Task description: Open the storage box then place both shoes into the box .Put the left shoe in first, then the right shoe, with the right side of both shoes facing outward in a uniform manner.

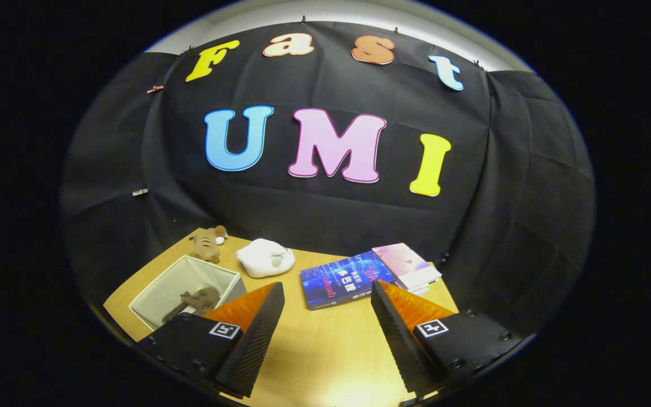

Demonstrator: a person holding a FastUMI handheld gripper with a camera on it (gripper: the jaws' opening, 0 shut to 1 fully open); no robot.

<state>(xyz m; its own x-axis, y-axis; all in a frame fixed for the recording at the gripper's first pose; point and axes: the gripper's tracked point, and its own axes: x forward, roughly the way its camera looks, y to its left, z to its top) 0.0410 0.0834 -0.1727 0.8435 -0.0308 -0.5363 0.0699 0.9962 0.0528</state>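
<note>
My gripper (326, 285) is held above a wooden table (325, 350), open, with its fingers wide apart and only bare tabletop between them. Just left of the left finger stands an open-topped white fabric box (170, 285), and a small brown plush toy (198, 299) lies inside it. I see no lid on the box.
Beyond the box a striped brown plush animal (208, 243) lies at the table's far corner. Beside it sits a white plush (264, 257). A blue book (342, 280) lies just ahead of the fingers, and a pink book (407, 265) rests on a stack to its right. Black cloth walls close in behind the table.
</note>
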